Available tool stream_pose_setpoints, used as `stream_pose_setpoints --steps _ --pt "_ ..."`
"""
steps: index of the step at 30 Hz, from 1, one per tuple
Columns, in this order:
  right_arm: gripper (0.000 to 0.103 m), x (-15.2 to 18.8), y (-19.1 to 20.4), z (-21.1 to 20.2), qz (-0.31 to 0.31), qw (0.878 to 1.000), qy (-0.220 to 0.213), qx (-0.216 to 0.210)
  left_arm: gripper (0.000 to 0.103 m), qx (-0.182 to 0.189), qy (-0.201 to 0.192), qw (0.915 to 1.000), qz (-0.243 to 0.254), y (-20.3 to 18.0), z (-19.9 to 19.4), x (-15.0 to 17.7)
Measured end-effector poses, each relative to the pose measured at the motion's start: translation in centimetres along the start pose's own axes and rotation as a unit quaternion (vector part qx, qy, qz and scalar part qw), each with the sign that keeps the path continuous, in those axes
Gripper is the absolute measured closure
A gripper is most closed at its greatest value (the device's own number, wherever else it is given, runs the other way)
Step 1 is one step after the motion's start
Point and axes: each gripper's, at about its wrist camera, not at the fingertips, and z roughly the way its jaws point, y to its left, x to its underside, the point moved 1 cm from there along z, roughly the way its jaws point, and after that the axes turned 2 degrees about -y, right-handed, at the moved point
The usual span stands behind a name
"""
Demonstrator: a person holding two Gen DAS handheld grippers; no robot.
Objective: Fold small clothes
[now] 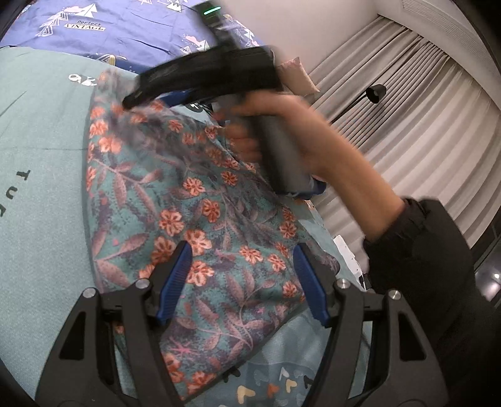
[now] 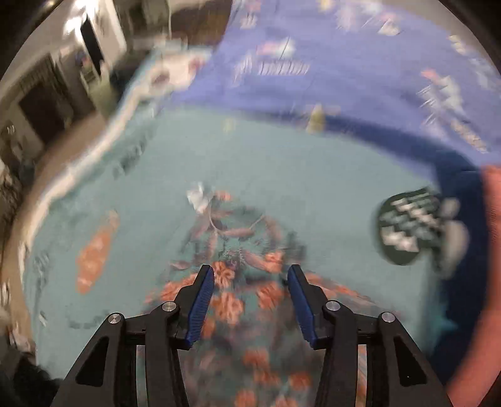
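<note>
A small teal garment with orange flowers and purple leaves [image 1: 188, 213] lies spread on a teal bedspread [image 1: 40, 175]. My left gripper [image 1: 242, 278] is open just above the garment's near part, its blue pads on either side of the cloth. The right gripper's black body [image 1: 203, 75], held by a hand, hovers blurred over the garment's far end. In the right wrist view, which is motion-blurred, my right gripper [image 2: 250, 297] is open above the same floral garment [image 2: 238, 281], holding nothing.
A purple-blue patterned sheet [image 1: 119, 28] lies beyond the bedspread. Beige curtains [image 1: 407, 119] hang at the right. A dark blue item with a round printed patch [image 2: 413, 228] lies at the right of the right wrist view. Room furniture [image 2: 47, 103] shows past the bed's left edge.
</note>
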Motion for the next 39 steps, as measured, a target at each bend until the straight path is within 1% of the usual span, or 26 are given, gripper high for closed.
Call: stream_pose_setpoints --steps 1,2,3,4,5,6,7,9,10,12,14,15,17,19,21,23,25,27,28,29,30,31,33,35,36,39 --pt "0.045 -0.5 -0.7 0.9 0.013 1.0 0.0 0.0 0.035 0.004 0.0 1.0 -0.004 0.1 0.0 0.0" --pt "0.046 -1.3 -2.0 0.9 0.049 0.999 -0.014 -0.013 0.035 0.008 -0.001 1.0 -0.006 0.3 -0.1 0.0" --pt "0.047 -2.0 -3.4 0.5 0.081 0.996 -0.028 0.004 0.035 0.009 -0.001 0.9999 -0.007 0.4 -0.2 0.0" --pt "0.047 -2.7 -4.8 -0.2 0.107 0.992 -0.041 0.05 0.035 0.009 -0.001 0.9999 -0.007 0.3 -0.2 0.0" --pt "0.048 -2.7 -5.5 -0.8 0.116 0.99 -0.048 0.07 0.035 0.008 -0.001 0.9999 -0.006 0.3 -0.2 0.0" --pt "0.048 -2.9 -5.8 -1.5 0.12 0.989 -0.057 0.064 0.035 0.007 -0.001 1.0 -0.005 0.3 -0.1 0.0" --pt "0.048 -2.9 -5.7 -2.4 0.117 0.99 -0.073 0.027 0.035 0.007 -0.001 1.0 -0.005 0.3 -0.2 0.0" --pt "0.048 -2.6 -4.5 -3.2 0.089 0.992 -0.084 -0.02 0.035 0.008 -0.001 1.0 -0.006 0.4 -0.2 0.0" --pt "0.048 -2.3 -3.0 -3.1 0.054 0.995 -0.068 -0.056 0.035 0.007 -0.001 1.0 -0.006 0.4 -0.2 -0.1" --pt "0.048 -1.7 -0.2 -1.9 0.002 0.996 -0.03 -0.081 0.035 0.005 -0.001 1.0 -0.003 0.3 -0.1 -0.1" --pt "0.05 -1.5 2.2 -0.3 -0.043 0.997 -0.015 -0.066 0.035 0.005 -0.001 1.0 -0.002 0.1 -0.2 0.0" --pt "0.05 -1.6 2.7 0.5 -0.049 0.997 -0.01 -0.054 0.035 0.008 -0.002 1.0 -0.004 0.2 -0.2 -0.1" --pt "0.05 -3.0 3.1 2.1 -0.032 0.999 -0.017 -0.033 0.035 0.025 -0.005 0.9995 -0.018 0.7 -0.4 -0.1" --pt "0.05 -3.9 2.4 2.8 -0.01 1.0 -0.023 0.004 0.035 0.04 -0.007 0.9987 -0.031 1.2 -0.5 -0.3" --pt "0.05 -4.6 2.1 2.3 0.003 0.999 -0.035 0.026 0.035 0.042 -0.007 0.9986 -0.032 1.2 -0.6 -0.2" --pt "0.05 -4.6 2.2 -0.1 0.006 0.998 -0.062 0.012 0.035 0.036 -0.007 0.999 -0.025 0.9 -0.5 -0.2" --pt "0.05 -4.0 2.4 -2.4 -0.015 0.997 -0.07 0.01 0.035 0.035 -0.006 0.999 -0.025 0.9 -0.4 -0.2" --pt "0.049 -2.6 2.9 -4.2 -0.037 0.997 -0.066 0.013 0.035 0.038 -0.006 0.9989 -0.028 0.9 -0.5 -0.3" --pt "0.048 -1.1 3.1 -5.1 -0.044 0.998 -0.052 -0.003 0.035 0.038 -0.006 0.9989 -0.028 0.9 -0.5 -0.3" --pt "0.045 -0.7 3.3 -5.1 -0.048 0.998 -0.041 -0.02 0.035 0.037 -0.006 0.999 -0.027 0.9 -0.4 -0.3" --pt "0.043 1.1 3.7 -5.3 -0.06 0.997 -0.018 -0.049 0.035 0.036 -0.006 0.999 -0.026 1.0 -0.4 -0.4" --pt "0.043 2.7 4.2 -5.2 -0.078 0.995 0.005 -0.062 0.035 0.036 -0.006 0.999 -0.026 0.9 -0.4 -0.4" --pt "0.043 5.1 5.1 -3.9 -0.115 0.99 0.042 -0.063 0.035 0.035 -0.006 0.999 -0.026 0.9 -0.4 -0.4" --pt "0.041 6.0 5.2 -2.8 -0.118 0.991 0.03 -0.059 0.035 0.034 -0.006 0.9991 -0.025 0.8 -0.3 -0.4" --pt "0.038 5.8 4.7 -2.2 -0.1 0.993 0.017 -0.061 0.035 0.035 -0.007 0.999 -0.026 0.7 -0.3 -0.4" --pt "0.038 4.1 3.2 -1.5 -0.039 0.998 -0.011 -0.045 0.035 0.039 -0.008 0.9988 -0.029 0.9 -0.5 -0.4"
